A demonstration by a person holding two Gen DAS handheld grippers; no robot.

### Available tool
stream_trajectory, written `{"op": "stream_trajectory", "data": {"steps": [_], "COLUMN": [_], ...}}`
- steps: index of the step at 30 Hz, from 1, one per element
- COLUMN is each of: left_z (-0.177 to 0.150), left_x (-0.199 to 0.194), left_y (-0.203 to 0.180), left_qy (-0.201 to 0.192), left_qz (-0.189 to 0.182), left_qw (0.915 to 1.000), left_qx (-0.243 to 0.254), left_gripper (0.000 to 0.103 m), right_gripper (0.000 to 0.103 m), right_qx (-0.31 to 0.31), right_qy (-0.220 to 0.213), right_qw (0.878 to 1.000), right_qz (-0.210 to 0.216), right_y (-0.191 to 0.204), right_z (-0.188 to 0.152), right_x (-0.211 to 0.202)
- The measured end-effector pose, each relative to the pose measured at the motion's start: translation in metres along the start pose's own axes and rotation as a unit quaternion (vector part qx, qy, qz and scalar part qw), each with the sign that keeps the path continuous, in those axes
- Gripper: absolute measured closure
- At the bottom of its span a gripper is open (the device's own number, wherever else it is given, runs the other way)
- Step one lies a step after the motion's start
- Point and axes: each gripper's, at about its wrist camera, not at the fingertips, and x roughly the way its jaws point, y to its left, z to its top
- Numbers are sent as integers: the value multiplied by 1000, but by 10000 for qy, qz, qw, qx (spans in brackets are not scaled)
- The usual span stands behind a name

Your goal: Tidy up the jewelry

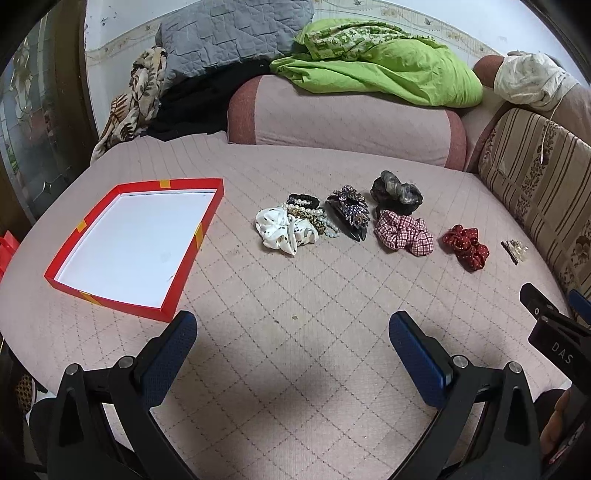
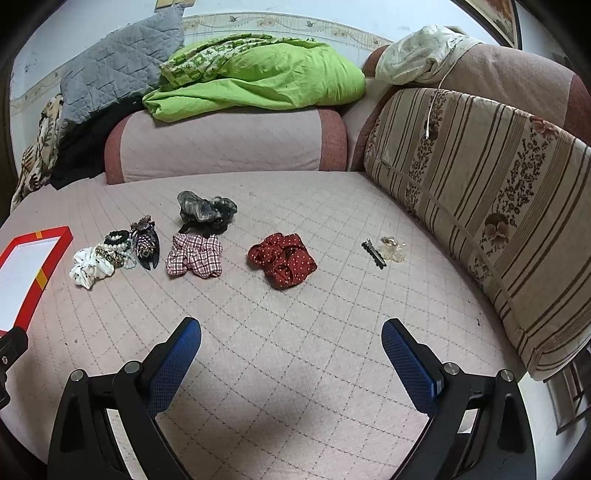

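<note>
A red tray with a white inside (image 1: 207, 206) (image 2: 55, 240) lies on the pink quilted couch seat at the left. To its right lie a white dotted scrunchie (image 1: 284, 230) (image 2: 88, 269), pearl bracelets (image 1: 314, 214) (image 2: 118, 245), a dark jewelled hair claw (image 1: 351, 212) (image 2: 146, 243), a grey scrunchie (image 1: 397, 192) (image 2: 205, 210), a red checked scrunchie (image 1: 404, 232) (image 2: 195, 256), a red dotted scrunchie (image 1: 467, 245) (image 2: 282, 262), a black clip (image 1: 509, 251) (image 2: 373, 253) and a clear claw clip (image 2: 393, 248). My left gripper (image 1: 293, 326) is open and empty above the seat. My right gripper (image 2: 291, 332) is open and empty.
A pink bolster (image 1: 343, 114) (image 2: 225, 144) with a green blanket (image 1: 376, 59) (image 2: 258, 74) on it bounds the back. A striped floral cushion (image 2: 491, 206) (image 1: 543, 177) bounds the right. A grey pillow (image 1: 229, 33) and dark clothes lie at the back left.
</note>
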Motion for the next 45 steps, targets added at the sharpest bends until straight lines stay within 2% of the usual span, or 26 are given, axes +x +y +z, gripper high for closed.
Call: {"op": "stream_trajectory", "data": {"steps": [29,36,43,45], "left_z": [1,0,3,10], "left_x": [21,34,45,45], "left_y": [0,1,9,16], "left_qy": [246,436,552,513], "left_qz": [134,131,134,41], "left_qw": [9993,9986,9980,9984], "left_qx": [251,255,268,254], "left_gripper": [0,0,0,2], "right_gripper": [3,3,3,7], "right_qx": [57,231,479,480], "right_qy": [240,94,422,473], "right_qw": [9995,9988,9941,9931], "right_qz": [220,423,875,956], "right_y": [0,-1,-8,-11], "right_z": [-5,-6,-7,-5], "right_x": [21,23,38,42]}}
